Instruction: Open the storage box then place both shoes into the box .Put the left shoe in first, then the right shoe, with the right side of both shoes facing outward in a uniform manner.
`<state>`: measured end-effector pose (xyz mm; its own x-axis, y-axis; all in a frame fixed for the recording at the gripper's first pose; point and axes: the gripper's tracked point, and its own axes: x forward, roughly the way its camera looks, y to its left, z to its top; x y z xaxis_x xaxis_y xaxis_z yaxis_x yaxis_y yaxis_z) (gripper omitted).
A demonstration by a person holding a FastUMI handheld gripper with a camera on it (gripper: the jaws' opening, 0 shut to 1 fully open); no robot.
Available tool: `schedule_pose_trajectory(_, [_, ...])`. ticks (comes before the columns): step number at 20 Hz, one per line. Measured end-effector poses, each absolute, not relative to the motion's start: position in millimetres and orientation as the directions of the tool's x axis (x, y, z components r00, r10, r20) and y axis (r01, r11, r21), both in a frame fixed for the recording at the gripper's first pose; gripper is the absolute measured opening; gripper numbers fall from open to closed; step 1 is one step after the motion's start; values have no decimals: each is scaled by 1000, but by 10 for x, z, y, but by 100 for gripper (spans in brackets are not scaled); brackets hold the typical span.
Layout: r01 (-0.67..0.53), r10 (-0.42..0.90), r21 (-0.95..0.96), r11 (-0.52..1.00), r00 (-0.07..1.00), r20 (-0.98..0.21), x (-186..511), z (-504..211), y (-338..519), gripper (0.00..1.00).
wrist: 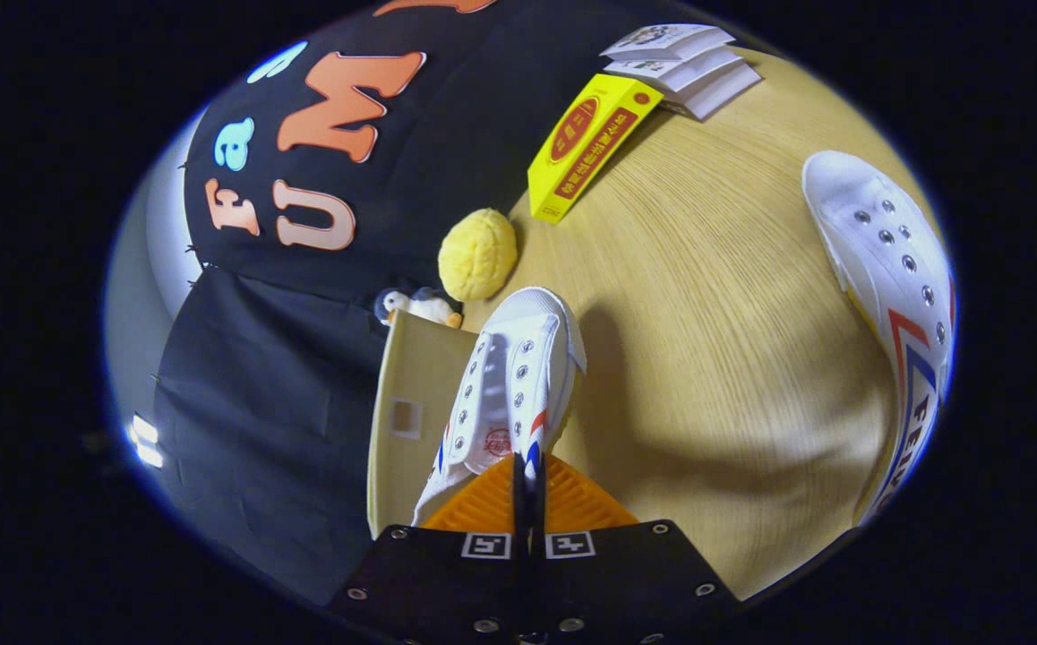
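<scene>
My gripper is shut on a white canvas shoe, both orange fingers pressed close on its side wall near the opening. The shoe points away from me, lifted, its toe toward a yellow plush ball. Right beside the held shoe, on the side away from the table's open part, stands the cream storage box, with one pale panel of it in sight; whether it is open I cannot tell. The other white shoe, with red and blue stripes, lies on its side on the wooden table, well off to the far side of the table from the box.
A yellow plush ball and a small penguin toy sit just beyond the box by the black cloth wall. A yellow carton and a stack of white booklets lie farther along the table.
</scene>
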<state>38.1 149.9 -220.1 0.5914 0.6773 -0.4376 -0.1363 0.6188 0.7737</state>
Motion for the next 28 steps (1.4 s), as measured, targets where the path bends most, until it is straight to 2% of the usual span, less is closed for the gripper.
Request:
schedule_pose_trajectory(6, [-210, 646, 712, 670, 637, -420, 393, -1469, 1628, 0])
schedule_pose_trajectory(13, [-259, 639, 662, 703, 639, -428, 250, -1004, 2445, 0])
schedule_pose_trajectory(21, [-273, 618, 596, 755, 597, -511, 56, -1282, 3433, 0])
schedule_pose_trajectory(28, [-208, 525, 518, 829, 609, -595, 170, -1755, 3733, 0])
